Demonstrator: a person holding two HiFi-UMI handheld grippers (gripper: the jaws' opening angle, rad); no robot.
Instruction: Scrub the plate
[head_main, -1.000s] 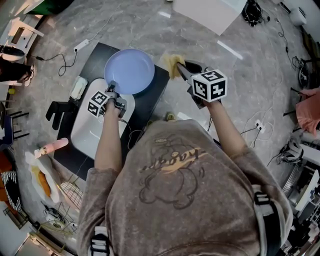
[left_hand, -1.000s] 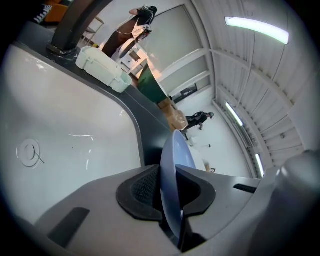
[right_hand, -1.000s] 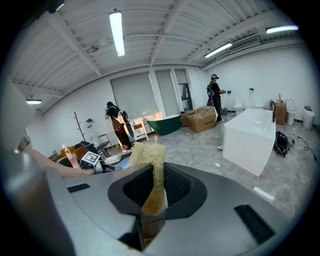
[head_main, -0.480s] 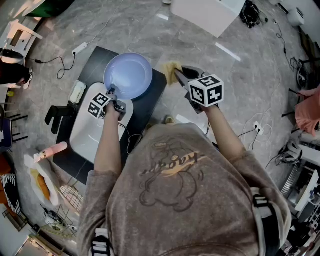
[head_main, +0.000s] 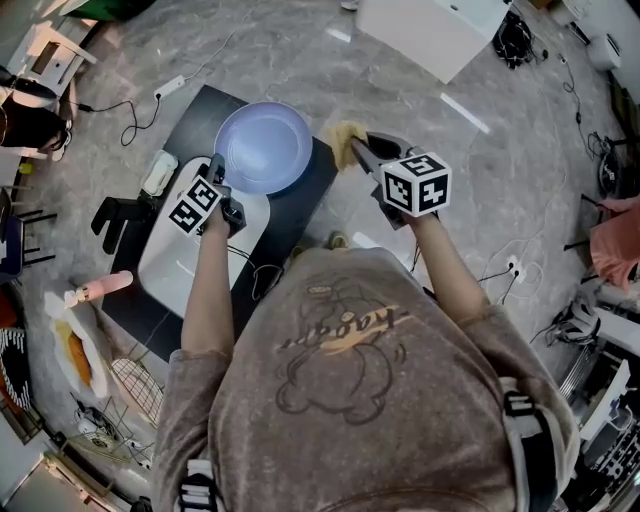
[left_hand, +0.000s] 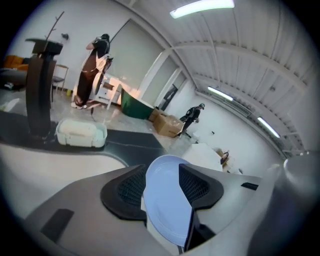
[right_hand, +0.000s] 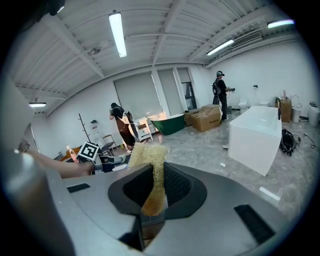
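— Plate (head_main: 265, 147) position?
— Sat on the black bench (head_main: 300, 200) beside the sink (head_main: 175, 255), rim between the left tool's (left_hand: 162, 180) jaws, which had just been spreading and weren't gripping.
— Right tool (right_hand: 152, 175)?
— Pinched a yellow loofah (right_hand: 147, 157). White tray (left_hand: 80, 133) held a pale block.

grey marbled floor (head_main: 520, 150); white box (head_main: 430, 30) far side; power strip (head_main: 170, 87); white walls (right_hand: 65, 107), ribbed ceiling (right_hand: 165, 30), tube lights (right_hand: 117, 32).

Black counter (head_main: 297, 208): inset white sink (head_main: 160, 266), white box (head_main: 158, 172).
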